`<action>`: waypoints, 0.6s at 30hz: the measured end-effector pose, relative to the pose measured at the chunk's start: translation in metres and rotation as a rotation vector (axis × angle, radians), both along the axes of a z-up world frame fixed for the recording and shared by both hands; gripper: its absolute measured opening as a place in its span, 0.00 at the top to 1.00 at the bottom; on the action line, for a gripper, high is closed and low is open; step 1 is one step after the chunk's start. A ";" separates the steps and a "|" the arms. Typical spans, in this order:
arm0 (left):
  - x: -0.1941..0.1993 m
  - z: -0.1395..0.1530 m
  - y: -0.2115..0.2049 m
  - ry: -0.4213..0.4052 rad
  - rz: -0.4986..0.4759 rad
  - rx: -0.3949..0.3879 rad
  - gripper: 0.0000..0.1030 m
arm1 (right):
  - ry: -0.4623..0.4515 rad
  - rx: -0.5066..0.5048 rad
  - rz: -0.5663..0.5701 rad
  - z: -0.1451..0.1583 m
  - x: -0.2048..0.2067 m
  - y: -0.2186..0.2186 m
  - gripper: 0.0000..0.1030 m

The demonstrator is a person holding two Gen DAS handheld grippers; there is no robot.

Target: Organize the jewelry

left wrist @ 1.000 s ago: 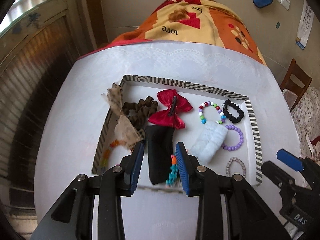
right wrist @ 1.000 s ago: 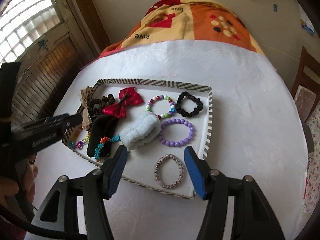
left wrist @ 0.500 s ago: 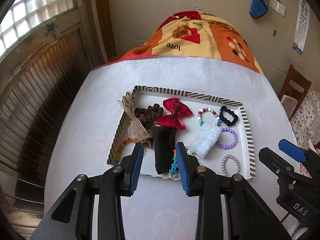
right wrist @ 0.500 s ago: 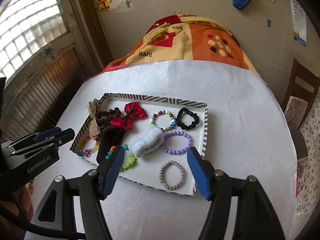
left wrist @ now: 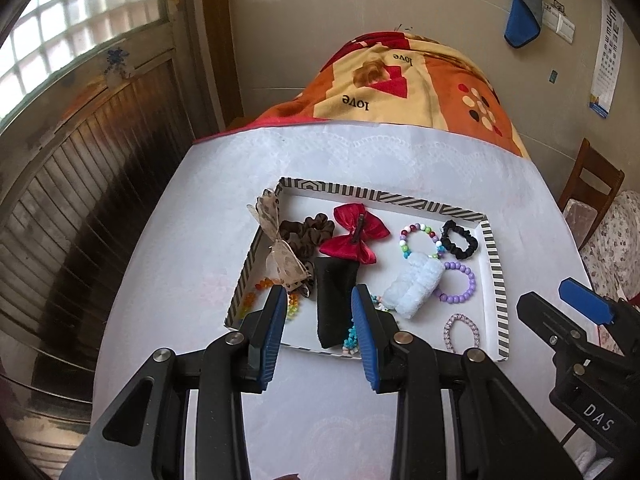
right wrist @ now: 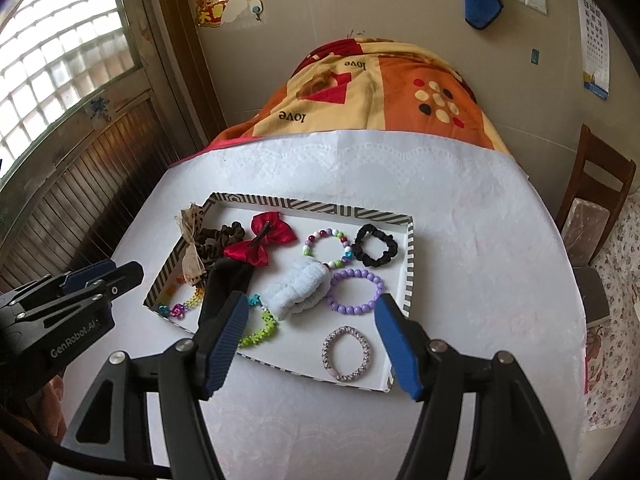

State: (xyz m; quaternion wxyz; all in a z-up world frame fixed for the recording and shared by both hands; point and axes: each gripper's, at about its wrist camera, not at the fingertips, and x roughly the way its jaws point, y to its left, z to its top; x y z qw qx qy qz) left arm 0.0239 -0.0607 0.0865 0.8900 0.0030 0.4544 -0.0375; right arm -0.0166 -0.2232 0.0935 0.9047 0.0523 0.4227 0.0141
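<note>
A striped-rim tray (left wrist: 384,196) (right wrist: 304,205) on the white table holds hair accessories and bracelets: a red bow (left wrist: 354,234), a brown scrunchie (left wrist: 306,232), a black band (left wrist: 334,296), a pale-blue fluffy band (left wrist: 416,284), a purple bead bracelet (right wrist: 356,290), a black scrunchie (right wrist: 376,246) and a silvery bracelet (right wrist: 346,354). My left gripper (left wrist: 319,294) hangs open above the tray's near edge, holding nothing. My right gripper (right wrist: 312,304) stands open and wide above the tray's near right part, also holding nothing.
A white tablecloth (right wrist: 460,240) covers the round table over an orange patterned cloth (right wrist: 400,92). A wooden chair (right wrist: 596,200) stands at the right. Wood panelling and a window (right wrist: 52,48) are at the left. A colourful bead chain (right wrist: 256,330) lies at the tray's front.
Both grippers have risen and drawn back, so the tray looks smaller and farther away. The right jaws stand slightly wider. The items in the tray have not moved.
</note>
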 end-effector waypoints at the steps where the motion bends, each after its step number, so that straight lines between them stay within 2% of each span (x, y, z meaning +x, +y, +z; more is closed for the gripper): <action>1: 0.000 0.000 0.000 0.000 0.001 0.000 0.76 | -0.001 -0.002 0.000 0.000 0.000 0.000 0.33; 18: 0.001 -0.001 0.001 0.006 0.006 0.004 0.76 | 0.011 -0.004 0.011 -0.002 0.004 0.002 0.32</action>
